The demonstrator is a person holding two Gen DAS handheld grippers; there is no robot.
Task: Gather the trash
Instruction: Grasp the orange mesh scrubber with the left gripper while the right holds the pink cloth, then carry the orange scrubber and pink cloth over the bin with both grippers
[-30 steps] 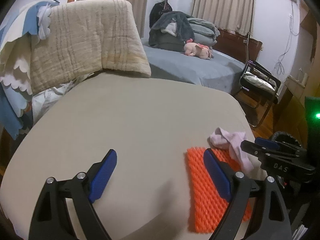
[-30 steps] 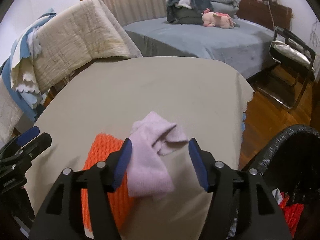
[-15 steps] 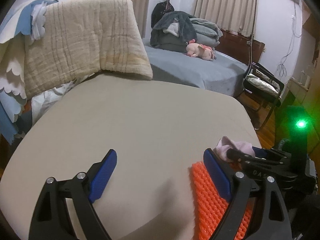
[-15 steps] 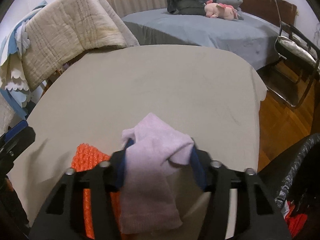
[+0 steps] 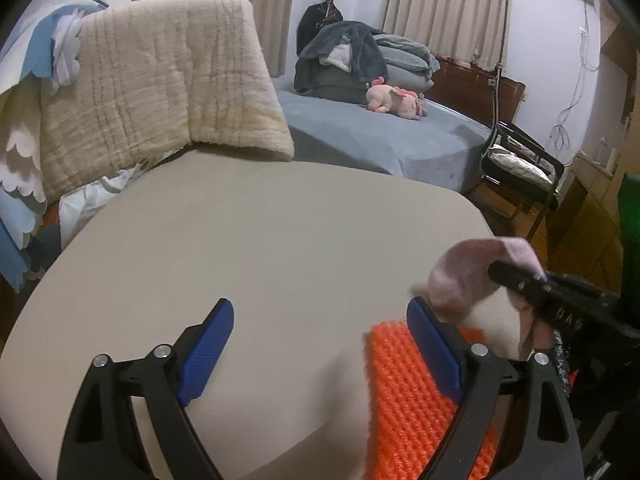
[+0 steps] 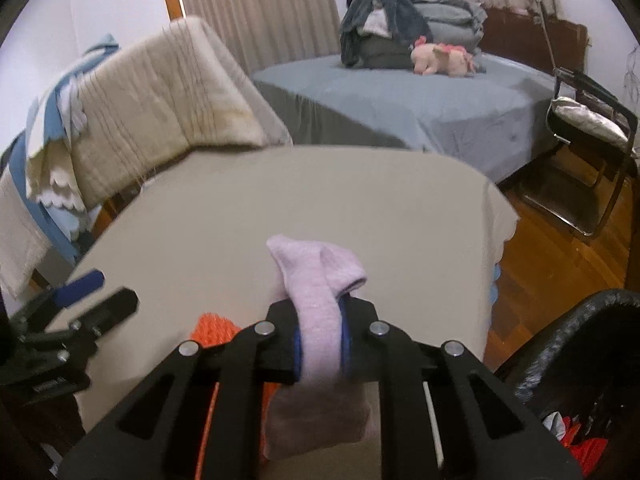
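Observation:
A pale pink sock (image 6: 320, 304) (image 5: 468, 276) hangs lifted off the beige table (image 6: 280, 208), pinched between the blue pads of my right gripper (image 6: 320, 344), whose jaws are still closing on it. Its two ends droop above and below the fingers. An orange knitted cloth (image 5: 416, 396) (image 6: 212, 328) lies flat near the table's front right corner, just under the sock. My left gripper (image 5: 320, 352) hovers open over bare table, its right pad above the orange cloth's left edge. The right gripper's black body (image 5: 560, 304) enters the left wrist view from the right.
A black bin bag (image 6: 580, 364) holding red scraps stands open by the table's right edge. A chair draped with a cream blanket (image 5: 160, 80) stands at the far left. Beyond are a grey bed (image 5: 380, 136) and a folding chair (image 5: 520, 164).
My right gripper's jaws closed from wide apart onto the pink sock and lifted it off the table and the orange cloth. The left gripper stayed open and kept still.

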